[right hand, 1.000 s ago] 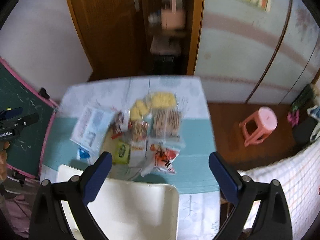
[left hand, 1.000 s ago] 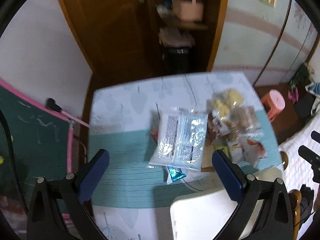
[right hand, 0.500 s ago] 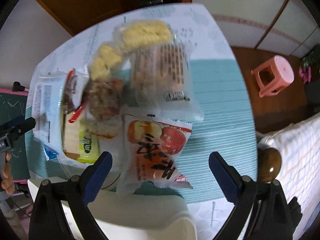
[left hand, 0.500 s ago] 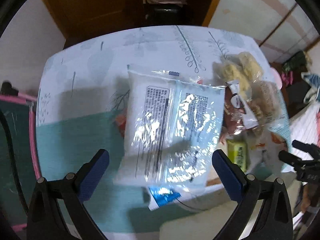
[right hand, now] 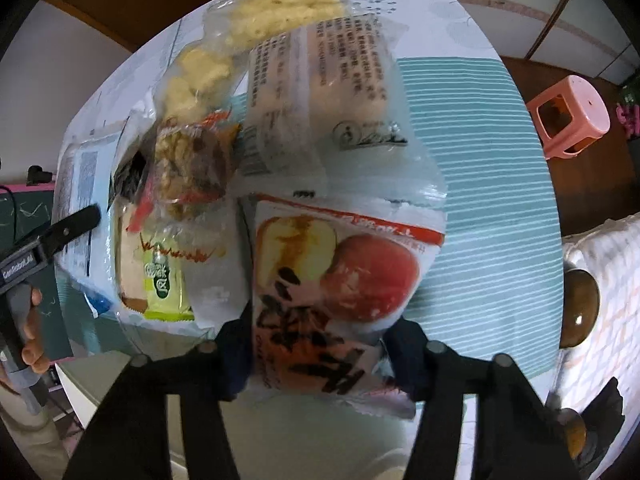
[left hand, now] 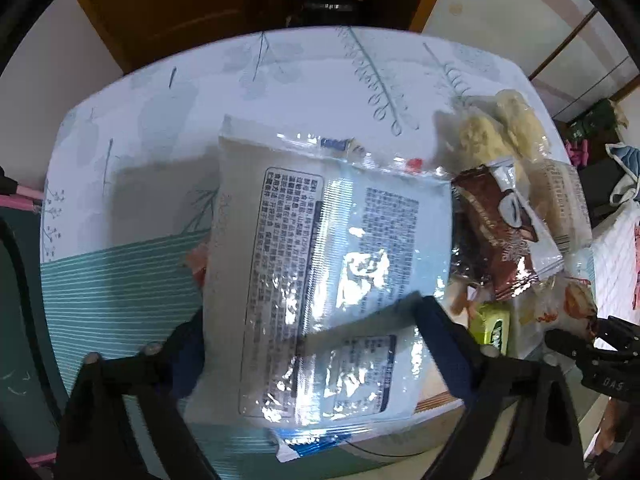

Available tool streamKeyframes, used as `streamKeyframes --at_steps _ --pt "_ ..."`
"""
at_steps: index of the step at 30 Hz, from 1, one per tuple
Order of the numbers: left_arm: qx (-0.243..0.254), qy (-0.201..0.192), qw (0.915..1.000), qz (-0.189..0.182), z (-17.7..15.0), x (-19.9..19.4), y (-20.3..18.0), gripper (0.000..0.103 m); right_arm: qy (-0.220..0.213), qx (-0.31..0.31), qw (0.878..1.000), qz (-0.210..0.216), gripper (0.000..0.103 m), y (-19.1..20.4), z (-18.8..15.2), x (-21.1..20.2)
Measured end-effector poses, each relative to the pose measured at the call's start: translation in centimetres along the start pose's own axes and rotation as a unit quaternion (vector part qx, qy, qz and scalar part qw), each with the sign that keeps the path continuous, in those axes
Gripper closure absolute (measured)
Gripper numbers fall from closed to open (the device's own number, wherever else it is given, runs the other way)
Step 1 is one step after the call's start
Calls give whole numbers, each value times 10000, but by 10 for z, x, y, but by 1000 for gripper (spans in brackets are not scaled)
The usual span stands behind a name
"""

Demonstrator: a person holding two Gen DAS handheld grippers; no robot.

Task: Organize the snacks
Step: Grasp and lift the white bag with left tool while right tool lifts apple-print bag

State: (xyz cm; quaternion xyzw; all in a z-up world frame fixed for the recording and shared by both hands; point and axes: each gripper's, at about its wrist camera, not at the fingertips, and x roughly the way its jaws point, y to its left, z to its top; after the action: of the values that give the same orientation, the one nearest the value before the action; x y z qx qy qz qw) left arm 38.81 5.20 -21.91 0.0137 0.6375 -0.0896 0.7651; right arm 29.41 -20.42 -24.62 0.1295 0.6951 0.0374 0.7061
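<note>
Lying at the near worktop (left hand: 132, 120) edge, the white packet (left hand: 320, 280) and apple packet (right hand: 336, 280) are each straddled by closing tongs, left tongs (left hand: 308, 344) and right tongs (right hand: 320, 348). Firm pinches should be confirmed before lifting, since slippery film may slide.

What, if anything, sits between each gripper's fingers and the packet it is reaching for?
Nothing visible. The left gripper is closing with the large white printed packet directly between its fingers; the right gripper is closing around the lower end of the apple-picture packet. Both packets lie on top.
</note>
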Motion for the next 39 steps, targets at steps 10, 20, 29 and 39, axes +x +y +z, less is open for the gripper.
streamKeyframes --at_steps 10,20,29,39 --pt "-47 -563 9983 109 -16 -42 1 100 -612 -381 9973 111 51 26 -22 -38" --pt "-107 -1584 9873 -9 -52 -141 -2 101 -1762 -607 9820 306 52 37 -46 -113" --pt "145 -2669 9633 -244 -110 -277 -28 101 -2595 -658 9616 598 52 48 -88 -191" --pt "251 -3077 9464 -947 -207 -339 -47 101 -3201 -832 9406 769 52 55 -177 -232"
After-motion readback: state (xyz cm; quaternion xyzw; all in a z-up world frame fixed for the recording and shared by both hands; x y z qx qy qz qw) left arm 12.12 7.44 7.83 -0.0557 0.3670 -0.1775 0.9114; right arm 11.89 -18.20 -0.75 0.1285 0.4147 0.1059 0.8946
